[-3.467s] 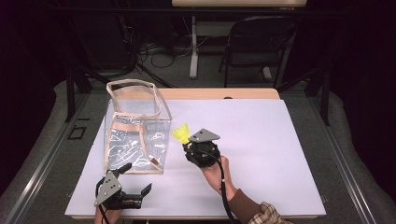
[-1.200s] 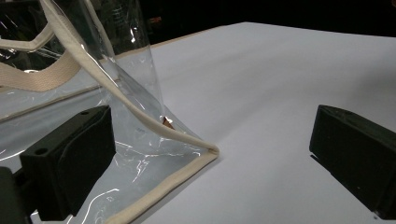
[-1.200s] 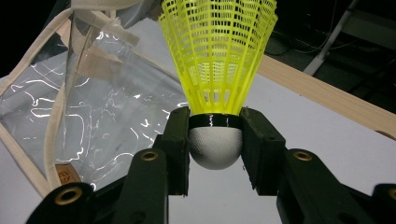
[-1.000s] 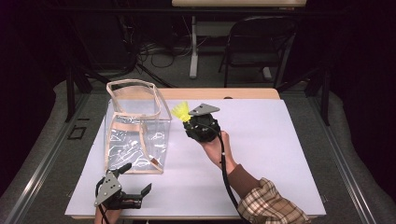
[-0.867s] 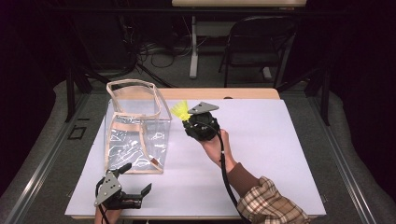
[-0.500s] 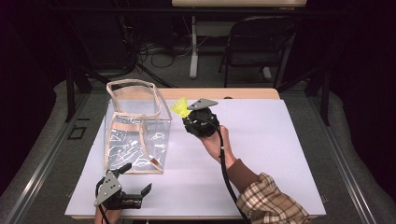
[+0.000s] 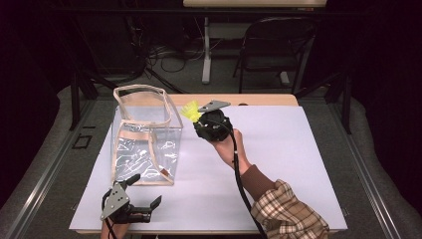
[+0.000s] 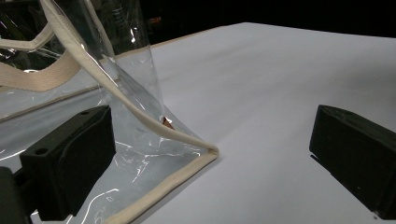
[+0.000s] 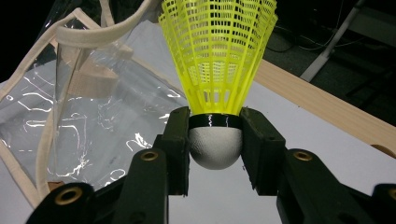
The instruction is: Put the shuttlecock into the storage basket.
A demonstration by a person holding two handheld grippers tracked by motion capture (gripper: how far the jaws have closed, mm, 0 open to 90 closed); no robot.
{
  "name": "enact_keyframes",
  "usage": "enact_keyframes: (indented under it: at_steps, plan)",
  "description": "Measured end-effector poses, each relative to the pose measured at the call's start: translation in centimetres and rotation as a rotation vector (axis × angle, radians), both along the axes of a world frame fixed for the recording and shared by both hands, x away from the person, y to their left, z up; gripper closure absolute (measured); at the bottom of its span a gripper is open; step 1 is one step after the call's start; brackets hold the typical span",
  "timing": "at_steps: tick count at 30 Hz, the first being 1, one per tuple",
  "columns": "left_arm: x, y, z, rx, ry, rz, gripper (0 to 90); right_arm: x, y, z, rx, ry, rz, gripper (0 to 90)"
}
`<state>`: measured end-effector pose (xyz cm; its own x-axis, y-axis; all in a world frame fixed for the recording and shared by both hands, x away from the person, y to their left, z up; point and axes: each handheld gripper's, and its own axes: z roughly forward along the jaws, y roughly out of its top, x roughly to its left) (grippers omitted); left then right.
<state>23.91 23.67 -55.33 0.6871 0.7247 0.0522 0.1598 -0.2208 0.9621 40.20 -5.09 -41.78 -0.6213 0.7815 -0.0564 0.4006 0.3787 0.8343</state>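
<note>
A yellow shuttlecock (image 9: 217,60) with a white cork base is clamped between the jaws of my right gripper (image 9: 215,140), skirt pointing away. In the high view that gripper (image 7: 197,118) hangs raised above the table, just right of the top rim of a clear plastic bag (image 7: 144,139) with beige trim, the shuttlecock (image 7: 190,110) sticking out toward the bag. My left gripper (image 7: 147,191) rests low at the table's front left, jaws wide open with nothing between them. In the left gripper view the bag's corner (image 8: 140,140) lies beside one open jaw.
A white sheet (image 7: 288,149) covers the wooden table (image 7: 263,99). A folding chair (image 7: 273,50) and cables stand on the dark floor beyond the far edge. A plaid sleeve (image 7: 288,209) reaches in from the front right.
My right gripper has carried the shuttlecock up and away from me, to beside the bag's top rim. The left gripper has stayed put.
</note>
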Motion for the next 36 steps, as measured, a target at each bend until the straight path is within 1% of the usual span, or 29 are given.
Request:
enact_keyframes:
  at_steps: [2, 14, 21, 22, 27, 31, 32, 36]
  plan:
    - [0.0, 0.0, 0.0, -0.001, 0.001, 0.001, 0.2, 0.0, 0.1, 0.0, 0.004, 0.003, -0.004, 64.5]
    - [0.0, 0.0, 0.0, 0.000, -0.002, -0.003, 0.2, 0.8, 0.2, 0.9, 0.002, 0.020, 0.011, 64.5]
    - [0.0, 0.0, 0.0, -0.001, -0.001, -0.002, 0.2, 1.0, 0.3, 1.3, 0.003, 0.018, 0.016, 64.5]
    - [0.0, 0.0, 0.0, -0.003, 0.000, -0.001, 0.2, 1.2, 0.3, 1.7, 0.006, 0.018, 0.016, 64.5]
    - [0.0, 0.0, 0.0, 0.002, -0.005, -0.005, 0.2, 1.3, 0.4, 2.3, 0.009, 0.018, 0.017, 64.6]
    - [0.0, 0.0, 0.0, 0.001, -0.004, -0.002, 0.2, 1.5, 0.7, 2.9, 0.003, 0.007, 0.024, 64.6]
    - [0.0, 0.0, 0.0, -0.001, -0.004, -0.002, 0.2, 1.6, 0.8, 3.1, 0.002, 0.011, 0.022, 64.6]
    - [0.0, 0.0, 0.0, 0.002, -0.005, -0.005, 0.2, 1.9, 1.0, 3.4, -0.001, 0.009, 0.024, 64.5]
